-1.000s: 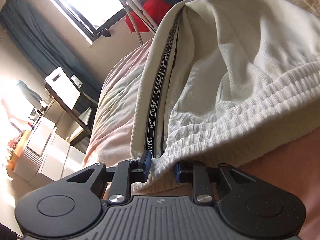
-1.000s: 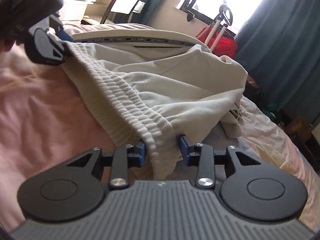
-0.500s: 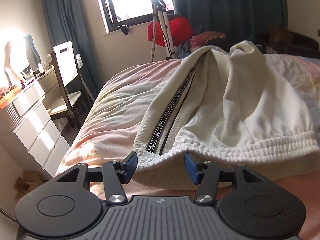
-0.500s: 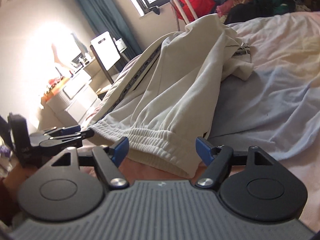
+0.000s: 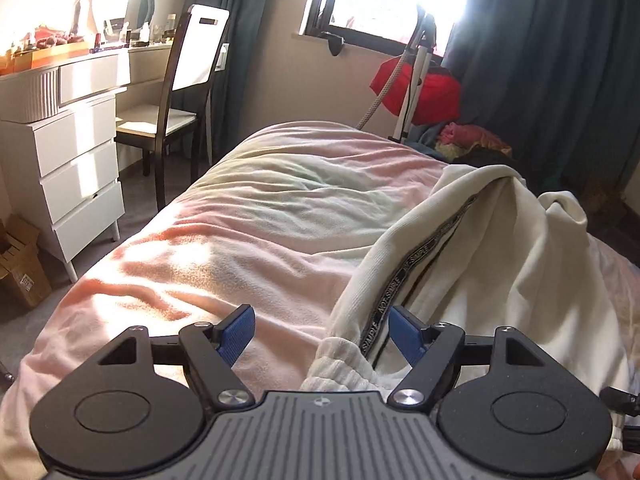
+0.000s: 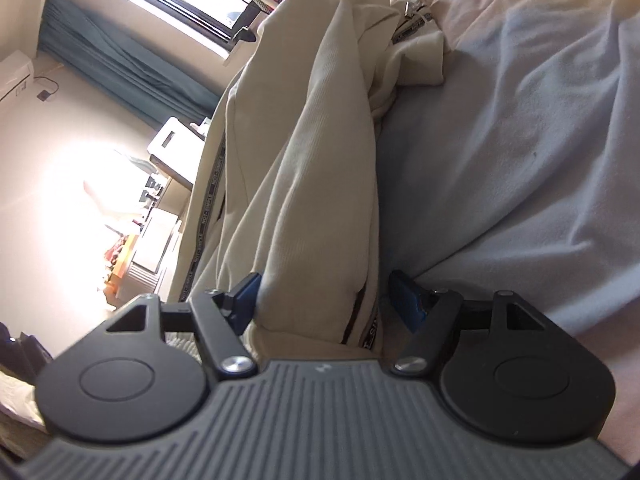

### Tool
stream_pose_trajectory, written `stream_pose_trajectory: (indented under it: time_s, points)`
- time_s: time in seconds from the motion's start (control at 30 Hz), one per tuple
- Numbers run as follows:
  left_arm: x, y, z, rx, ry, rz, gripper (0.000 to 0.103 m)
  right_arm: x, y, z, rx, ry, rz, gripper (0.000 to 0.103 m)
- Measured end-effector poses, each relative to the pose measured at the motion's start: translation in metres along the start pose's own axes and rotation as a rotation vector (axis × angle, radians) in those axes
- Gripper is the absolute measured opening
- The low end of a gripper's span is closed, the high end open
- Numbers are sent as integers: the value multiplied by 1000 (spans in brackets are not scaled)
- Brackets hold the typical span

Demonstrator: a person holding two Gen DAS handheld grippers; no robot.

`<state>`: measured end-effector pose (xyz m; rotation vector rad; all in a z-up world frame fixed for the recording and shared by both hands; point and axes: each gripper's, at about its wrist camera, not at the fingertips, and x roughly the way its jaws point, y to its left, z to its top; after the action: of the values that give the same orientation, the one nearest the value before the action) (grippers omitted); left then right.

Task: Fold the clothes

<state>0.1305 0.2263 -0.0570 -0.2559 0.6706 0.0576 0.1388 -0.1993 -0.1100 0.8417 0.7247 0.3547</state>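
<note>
Cream trousers [image 5: 500, 260] with a black lettered side stripe lie bunched on the pink blanket [image 5: 240, 240] of a bed. My left gripper [image 5: 320, 332] hovers at their ribbed waistband corner. Its jaws are opening, and the cloth lies loose near the right pad [image 5: 406, 336] without being pinched. In the right wrist view the trousers [image 6: 320, 140] run away as a long fold. My right gripper [image 6: 324, 300] straddles the near end of that fold with its jaws closing. The left pad [image 6: 248, 296] touches the cloth, while the right one stands clear of it.
Left of the bed stand a white chest of drawers [image 5: 76, 168], a dark chair [image 5: 188, 80] and a cardboard box [image 5: 20, 272]. Beyond the bed's foot are a red bag [image 5: 424, 92], a metal stand and dark curtains [image 5: 540, 60]. A bluish sheet [image 6: 520, 140] lies right of the trousers.
Both grippers have let go of the waistband and spread their jaws. Both have rolled. The left view has swung left, so the trousers now sit to its right.
</note>
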Motion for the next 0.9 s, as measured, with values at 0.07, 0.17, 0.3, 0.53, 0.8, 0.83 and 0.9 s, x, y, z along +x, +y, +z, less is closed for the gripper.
stream_pose_trajectory:
  time_s: [0.07,0.17,0.3,0.53,0.8,0.83,0.9]
  points:
    - [15,8,-4,-53,51,-35,69,0,7,-1,-27,12,56,64]
    - [19,11,-8,-76,81,-136,57,-10,22,-2,-65,-10,180,64]
    - [16,-1,-14,-23,92,-192,55,-10,28,-1,-57,0,209,63]
    - [20,-3,-11,-27,98,-126,35,3,12,-8,-42,82,17,55]
    - [0,-23,47,-14,-143,-79,21,-11,64,-26,-102,32,41,31]
    - [4,-22,64,-13,-160,-62,20,-7,76,-28,-92,17,70,31]
    - [12,-19,100,-10,-191,-26,17,6,101,-34,-73,-18,129,30]
